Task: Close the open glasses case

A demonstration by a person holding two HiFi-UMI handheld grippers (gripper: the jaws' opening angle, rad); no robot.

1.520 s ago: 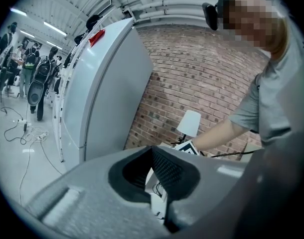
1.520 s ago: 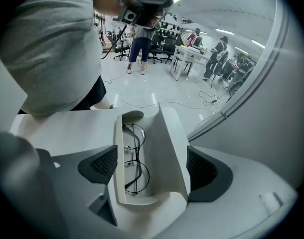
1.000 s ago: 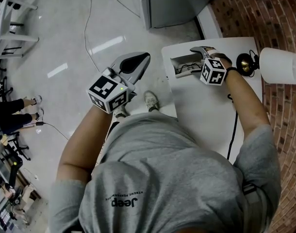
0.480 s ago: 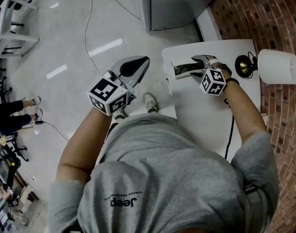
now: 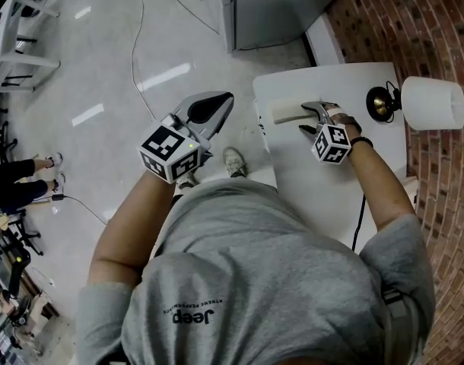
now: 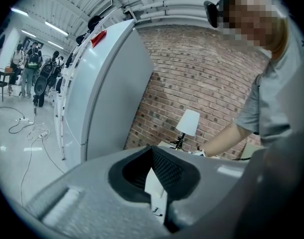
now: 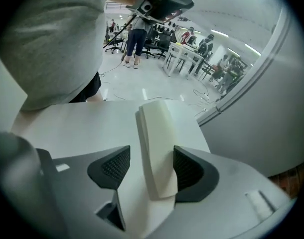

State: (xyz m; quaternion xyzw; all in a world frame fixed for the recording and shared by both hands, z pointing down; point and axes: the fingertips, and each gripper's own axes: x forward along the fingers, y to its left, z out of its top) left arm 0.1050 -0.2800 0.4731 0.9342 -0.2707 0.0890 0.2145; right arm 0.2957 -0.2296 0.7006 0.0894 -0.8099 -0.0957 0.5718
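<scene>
The cream glasses case [image 5: 287, 111] lies with its lid down near the far left corner of the white table [image 5: 323, 196]. My right gripper [image 5: 306, 119] points steeply down at the case's right end. Seen from the right gripper view, the case [image 7: 154, 133] runs lengthwise between the closing jaws of the right gripper [image 7: 152, 153]; the right pad is right beside it and a gap remains at the left pad. My left gripper [image 5: 217, 105] hangs over the floor left of the table, jaw tips together and holding nothing.
A lamp with a white shade [image 5: 433, 103] and brass base [image 5: 380, 101] stands at the table's far right, its black cable [image 5: 361, 204] trailing toward me. A grey cabinet [image 5: 285, 6] and brick wall [image 5: 445, 21] lie beyond. The table's left edge drops to the floor.
The case, open with glasses showing a second ago, now has its lid down. My right gripper drew back off it toward me, and its jaws narrowed. The left gripper stayed put.
</scene>
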